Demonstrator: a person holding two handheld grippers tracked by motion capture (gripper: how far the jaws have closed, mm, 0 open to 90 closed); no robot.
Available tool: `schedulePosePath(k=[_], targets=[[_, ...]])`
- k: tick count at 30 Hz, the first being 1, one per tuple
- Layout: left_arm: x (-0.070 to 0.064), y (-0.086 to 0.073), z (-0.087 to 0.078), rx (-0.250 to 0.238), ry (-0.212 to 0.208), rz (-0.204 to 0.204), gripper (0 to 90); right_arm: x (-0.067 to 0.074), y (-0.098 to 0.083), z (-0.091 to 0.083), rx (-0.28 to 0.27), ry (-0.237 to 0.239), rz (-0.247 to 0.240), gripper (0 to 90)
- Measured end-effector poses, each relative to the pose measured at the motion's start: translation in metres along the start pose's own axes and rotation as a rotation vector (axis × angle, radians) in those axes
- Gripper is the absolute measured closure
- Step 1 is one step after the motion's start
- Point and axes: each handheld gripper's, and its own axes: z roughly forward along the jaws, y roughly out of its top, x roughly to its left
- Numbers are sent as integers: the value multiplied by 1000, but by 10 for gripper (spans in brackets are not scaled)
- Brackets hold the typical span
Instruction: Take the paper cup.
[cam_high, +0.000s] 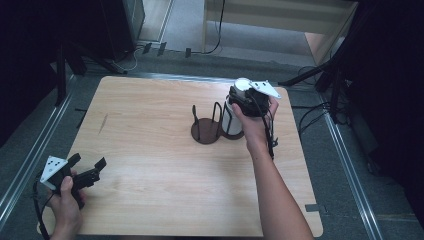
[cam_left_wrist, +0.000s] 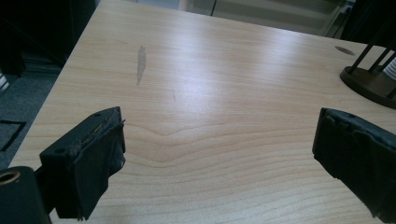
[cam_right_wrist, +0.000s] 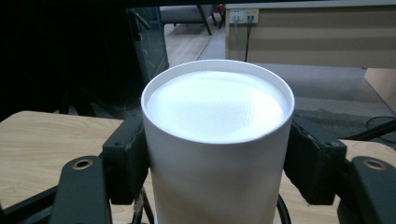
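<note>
You had the right tool (cam_high: 239, 102) pinching a white cup (cam_right_wrist: 217, 140), one black jaw pressed against each side of its wall just under the rim. The cup stood upright with its closed flat end facing up, in a dark brown wire rack (cam_high: 212, 131) near the far right part of the desk (cam_high: 150, 150). In the high view its white body showed between the rack's upright rods on the right side of the round base, mostly covered by your right hand (cam_high: 255, 125), which came at it from the near side. Whether the cup rested on the base or hung just above it could not be told. The left half of the rack was open, with two thin rods rising from the base.

Your left tool (cam_high: 90, 167) lay well apart from all this, at the near left corner of the desk, held low in your left hand (cam_high: 67, 197). Its jaws stood spread wide with only bare wood between them, and they pointed across the desk toward the rack, whose base edge showed at the far right of the left gripper view.
</note>
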Motion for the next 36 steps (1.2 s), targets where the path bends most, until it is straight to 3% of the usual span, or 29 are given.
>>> schedulePosePath(k=[20,36], targets=[[0,0,0,-1,-1,-2,28,5,22,-15,-43,-7,-7,318],[0,2,-1,18,-29,3,28,3,41,-51,-88,4,-9,321]])
